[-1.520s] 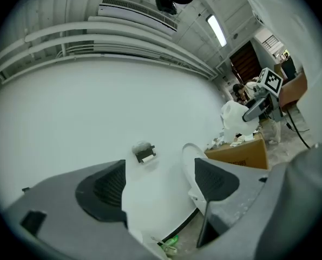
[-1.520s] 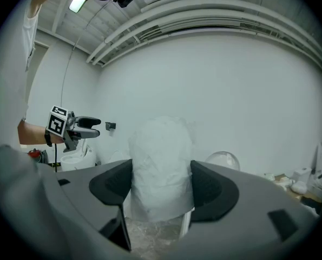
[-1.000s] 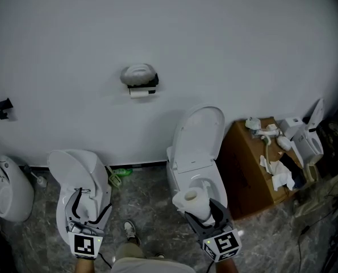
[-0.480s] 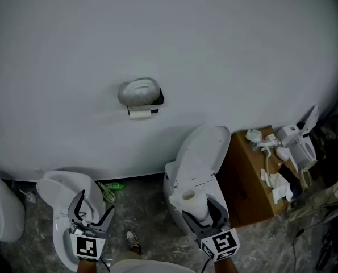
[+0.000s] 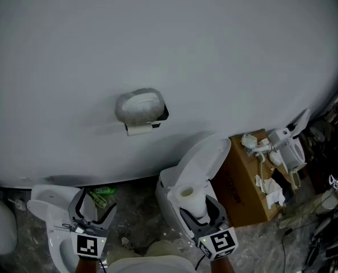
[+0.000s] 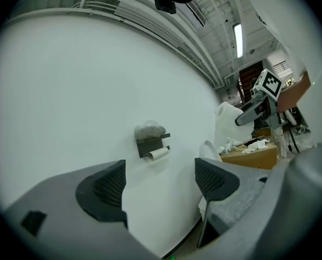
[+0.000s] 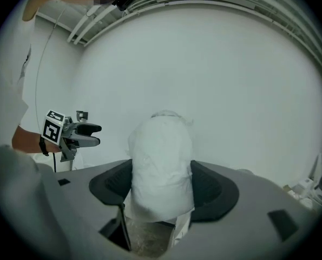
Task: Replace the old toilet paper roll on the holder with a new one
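Firmly, right claw [image 7: 161,191] grips new roll [image 7: 162,161]; left claw [image 6: 163,180] open.

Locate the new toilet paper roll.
In the head view, low and right of centre, the new roll is clamped in the right gripper's jaws, by the open toilet.

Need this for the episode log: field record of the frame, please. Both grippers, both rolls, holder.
left gripper: open, nothing between its jaws, low and left of the holder
right gripper: shut on the new roll
new roll: full, white, core end facing up, away from the wall
holder: wall-mounted, above both grippers, crumpled white wad on top
old roll: thin, nearly spent, on the holder
stage: old roll not yet removed
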